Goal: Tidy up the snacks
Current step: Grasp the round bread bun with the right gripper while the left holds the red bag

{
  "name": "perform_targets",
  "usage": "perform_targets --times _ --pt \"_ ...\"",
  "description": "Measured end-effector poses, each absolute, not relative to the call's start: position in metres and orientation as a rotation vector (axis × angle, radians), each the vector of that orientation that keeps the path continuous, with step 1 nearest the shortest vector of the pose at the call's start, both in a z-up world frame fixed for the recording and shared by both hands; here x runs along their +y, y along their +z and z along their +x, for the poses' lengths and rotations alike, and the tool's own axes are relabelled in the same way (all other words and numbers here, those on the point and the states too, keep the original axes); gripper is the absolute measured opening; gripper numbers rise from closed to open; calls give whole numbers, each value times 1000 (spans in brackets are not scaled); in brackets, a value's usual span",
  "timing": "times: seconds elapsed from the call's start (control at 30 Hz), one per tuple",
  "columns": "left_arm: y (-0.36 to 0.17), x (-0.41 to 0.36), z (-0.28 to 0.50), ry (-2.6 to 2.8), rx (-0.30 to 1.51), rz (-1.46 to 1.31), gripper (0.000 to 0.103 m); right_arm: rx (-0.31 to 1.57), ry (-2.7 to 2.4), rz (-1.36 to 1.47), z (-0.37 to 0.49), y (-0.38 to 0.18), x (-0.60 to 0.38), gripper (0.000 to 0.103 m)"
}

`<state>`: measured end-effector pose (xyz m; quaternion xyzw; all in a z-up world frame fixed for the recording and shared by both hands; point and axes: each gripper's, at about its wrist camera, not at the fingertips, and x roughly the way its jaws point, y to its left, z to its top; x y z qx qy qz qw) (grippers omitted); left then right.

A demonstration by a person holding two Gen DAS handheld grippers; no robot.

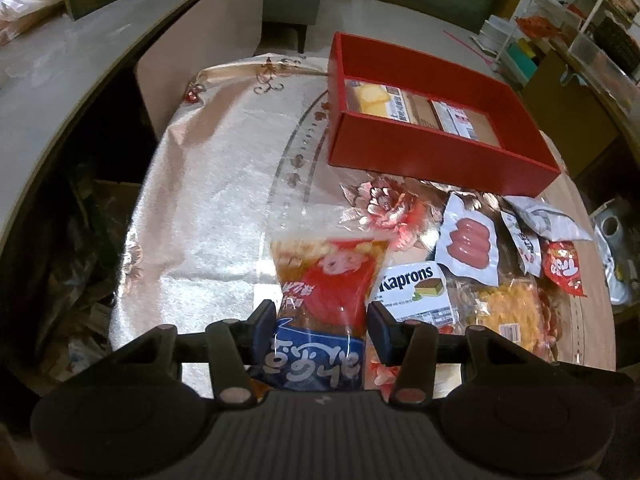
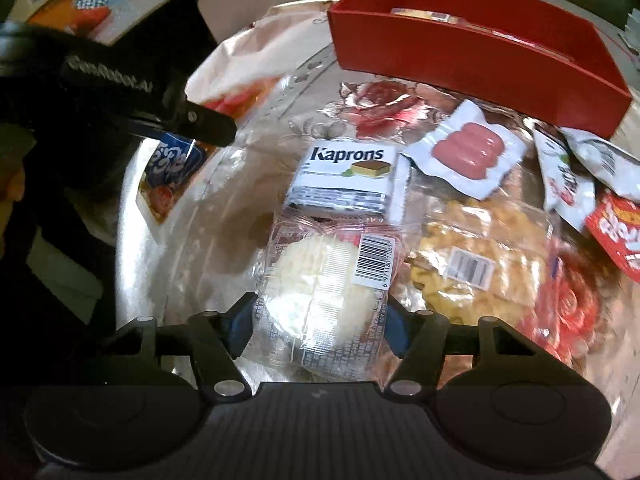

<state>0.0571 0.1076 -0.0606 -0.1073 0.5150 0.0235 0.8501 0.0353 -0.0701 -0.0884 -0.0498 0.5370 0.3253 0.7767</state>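
Left gripper (image 1: 321, 322): jaws set narrow on either side of the blue-and-red snack bag (image 1: 320, 300), pads at its edges. Looks gripped, bag's blue end sits between the fingers, rest hangs forward over the floral tablecloth (image 1: 224, 168). Probably held by the short end so it can be dropped flat into the box.

Next right: Kaprons wafer pack (image 1: 414, 292) flat on the cloth, just beside the bag. Sausage pack (image 1: 470, 246) near it, overlapping a clear bag of yellow snacks (image 1: 508, 312). White sachets (image 1: 548, 222) and a red sachet (image 1: 564, 268) sit at the right edge. Loose pile = still unsorted.

Red box (image 1: 440, 148) beyond the pile, open top, 2 packs visible inside. Likely the target bin.

Right gripper (image 2: 318, 328): jaws wide-ish around a clear-wrapped white pastry (image 2: 320, 300), barcode up. Pads at the wrapper's sides; can't tell if it's clamped or just straddled. View is blurred.
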Motion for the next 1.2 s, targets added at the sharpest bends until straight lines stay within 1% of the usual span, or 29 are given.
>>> perform_targets --times 0.17,0.3,0.4,0.47,0.57,0.7,0.73,0.8,0.83,0.87,0.93,1.07,1.2 --pt "-60 103 58 34 1083 -227 42 1133 685 -45 37 -77 -91 70" --pt "-74 97 63 51 1144 -174 43 1137 651 -15 46 -80 -101 70" --pt "-84 96 66 96 1176 -135 50 1155 654 -13 47 -87 -102 70" --pt "-86 100 67 132 1180 -159 67 1154 664 -2 47 -87 -102 70" --pt "-95 102 66 134 1209 -215 69 1153 668 24 48 -88 -107 70" --pt "-125 93 64 191 1277 -223 71 1143 675 29 50 -86 -111 70" --pt "-127 88 63 197 1262 -197 75 1138 676 28 51 -86 -112 70" --pt "-128 79 64 227 1233 -145 76 1138 679 38 54 -88 -114 70" --pt "-127 78 63 231 1228 -152 69 1139 684 36 55 -90 -114 71" --pt "-125 77 63 222 1224 -160 56 1139 689 28 56 -93 -112 71" --pt "-119 74 63 203 1216 -167 46 1132 702 14 57 -97 -109 72" --pt "-112 66 54 186 1211 -144 42 1135 695 80 64 -97 -115 70" --pt "-94 71 44 144 1158 -234 42 1096 711 84 56 -80 -118 70"
